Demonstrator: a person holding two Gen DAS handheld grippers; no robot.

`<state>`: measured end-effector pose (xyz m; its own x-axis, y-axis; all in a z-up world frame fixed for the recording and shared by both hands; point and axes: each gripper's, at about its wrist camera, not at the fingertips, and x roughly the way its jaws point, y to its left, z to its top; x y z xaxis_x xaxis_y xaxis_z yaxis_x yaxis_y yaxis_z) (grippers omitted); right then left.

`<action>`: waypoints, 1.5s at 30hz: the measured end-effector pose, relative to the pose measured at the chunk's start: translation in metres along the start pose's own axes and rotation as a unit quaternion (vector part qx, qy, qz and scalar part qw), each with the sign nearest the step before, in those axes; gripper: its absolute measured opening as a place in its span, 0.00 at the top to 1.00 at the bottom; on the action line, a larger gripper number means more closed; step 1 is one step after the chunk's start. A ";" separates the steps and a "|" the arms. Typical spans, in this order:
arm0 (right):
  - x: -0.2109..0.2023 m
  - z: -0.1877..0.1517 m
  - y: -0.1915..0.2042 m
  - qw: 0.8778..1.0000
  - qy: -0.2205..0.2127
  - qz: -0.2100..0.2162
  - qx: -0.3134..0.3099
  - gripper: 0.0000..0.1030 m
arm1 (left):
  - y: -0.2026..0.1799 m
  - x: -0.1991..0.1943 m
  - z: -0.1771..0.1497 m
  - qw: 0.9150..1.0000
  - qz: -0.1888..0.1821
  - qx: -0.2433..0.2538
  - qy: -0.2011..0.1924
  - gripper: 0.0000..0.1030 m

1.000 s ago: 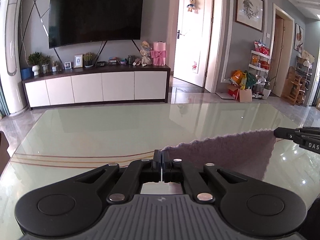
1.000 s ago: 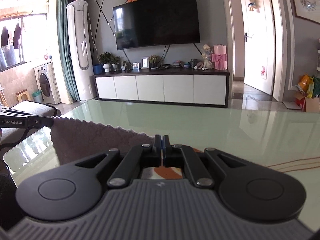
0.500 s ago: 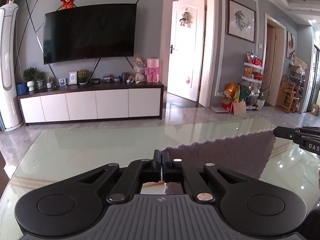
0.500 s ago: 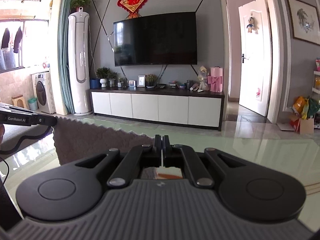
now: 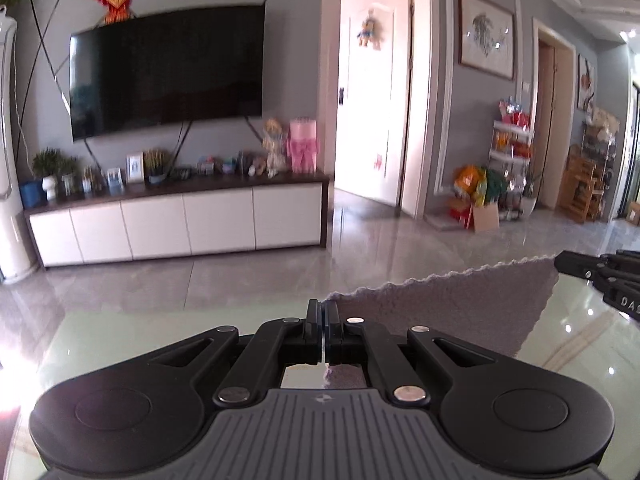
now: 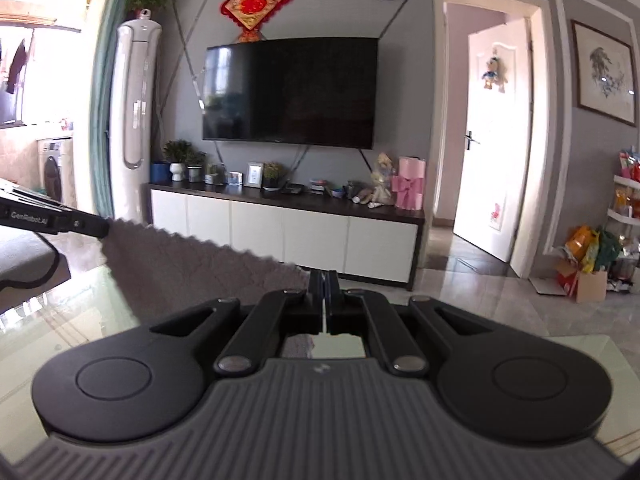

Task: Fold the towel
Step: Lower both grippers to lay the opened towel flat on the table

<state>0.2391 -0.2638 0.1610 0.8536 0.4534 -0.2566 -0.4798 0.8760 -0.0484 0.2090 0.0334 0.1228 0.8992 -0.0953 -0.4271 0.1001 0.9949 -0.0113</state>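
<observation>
**Here, a towel hangs stretched between two clenched grippers**

Here the grey towel (image 5: pixel 448 304) is lifted off the glass table (image 5: pixel 580 332), spread taut between both grippers, its scalloped top edge running from one to the other. The left gripper (image 5: pixel 322 312) has its fingers clenched on one top corner of the towel; in the left wrist view the cloth fans out to the right from the pinched tips, and a strip of it shows below, through the gap in the linkage. The right gripper (image 6: pixel 323 284) is likewise clenched on the opposite corner, with the towel (image 6: pixel 192 268) spreading leftward from its tips. Each gripper shows in the other's view: the right one (image 5: pixel 560 262) at the right edge, the left one (image 6: pixel 105 227) at the left edge, each touching its end of the top edge. The lower part of the towel hangs over the table. Far across the room stand a wall television (image 6: pixel 292 92) and a long white cabinet (image 6: pixel 280 232).
</observation>
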 end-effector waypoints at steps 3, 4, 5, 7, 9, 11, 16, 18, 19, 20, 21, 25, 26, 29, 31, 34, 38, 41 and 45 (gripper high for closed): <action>-0.012 -0.044 0.009 0.999 0.034 0.022 0.004 0.99 | -0.004 -0.007 -0.048 1.000 -0.017 -0.002 0.026 0.99; -0.015 -0.062 0.012 0.998 0.051 0.030 0.007 0.99 | -0.007 -0.008 -0.072 0.999 -0.020 -0.002 0.041 0.99; -0.017 -0.086 0.017 0.996 0.078 0.038 0.012 0.99 | -0.008 -0.007 -0.087 0.998 -0.020 -0.002 0.053 0.99; -0.019 -0.126 0.026 0.991 0.124 0.048 0.021 0.99 | -0.012 -0.002 -0.137 0.995 -0.023 -0.004 0.100 0.99; -0.020 -0.157 0.033 0.985 0.161 0.054 0.026 0.99 | -0.014 0.004 -0.176 0.990 -0.025 -0.009 0.140 0.99; -0.023 -0.176 0.039 0.981 0.183 0.056 0.033 0.99 | -0.013 0.007 -0.202 0.985 -0.028 -0.021 0.168 0.99; -0.031 -0.195 0.045 0.976 0.205 0.060 0.043 0.99 | -0.008 0.003 -0.235 0.979 -0.029 -0.028 0.198 0.99; -0.031 -0.196 0.046 0.975 0.209 0.061 0.043 0.99 | -0.006 0.002 -0.236 0.979 -0.026 -0.028 0.201 0.99; -0.030 -0.195 0.044 0.975 0.210 0.061 0.043 0.99 | -0.005 0.003 -0.234 0.979 -0.025 -0.028 0.202 0.99; -0.029 -0.195 0.044 0.974 0.212 0.061 0.042 0.99 | -0.005 0.004 -0.232 0.979 -0.024 -0.028 0.202 0.99; -0.030 -0.194 0.042 0.974 0.212 0.062 0.042 0.99 | -0.005 0.005 -0.230 0.978 -0.022 -0.026 0.204 0.99; -0.033 -0.191 0.038 0.974 0.213 0.063 0.040 0.99 | -0.006 0.009 -0.225 0.977 -0.017 -0.021 0.210 0.98; -0.035 -0.192 0.037 0.974 0.213 0.064 0.039 0.99 | -0.008 0.008 -0.223 0.977 -0.017 -0.020 0.211 0.98; -0.039 -0.194 0.038 0.973 0.218 0.065 0.039 0.99 | -0.012 0.008 -0.225 0.976 -0.014 -0.016 0.217 0.98; -0.041 -0.195 0.039 0.972 0.222 0.066 0.039 0.99 | -0.014 0.007 -0.226 0.975 -0.013 -0.011 0.223 0.97; -0.043 -0.197 0.041 0.971 0.227 0.068 0.038 0.99 | -0.015 0.006 -0.227 0.974 -0.012 -0.008 0.227 0.97; -0.045 -0.200 0.043 0.969 0.234 0.067 0.035 0.99 | -0.015 0.002 -0.226 0.973 -0.011 -0.001 0.232 0.97; -0.047 -0.201 0.043 0.969 0.237 0.065 0.035 0.99 | -0.015 -0.003 -0.226 0.972 -0.014 0.008 0.235 0.96; -0.046 -0.202 0.041 0.967 0.243 0.061 0.037 0.99 | -0.015 -0.014 -0.226 0.972 -0.025 0.013 0.235 0.96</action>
<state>0.1387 -0.2818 -0.0241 0.5868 0.4392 -0.6803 -0.5405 0.8380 0.0748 0.0989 0.0267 -0.0754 0.5993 -0.1111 -0.7927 0.1540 0.9878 -0.0220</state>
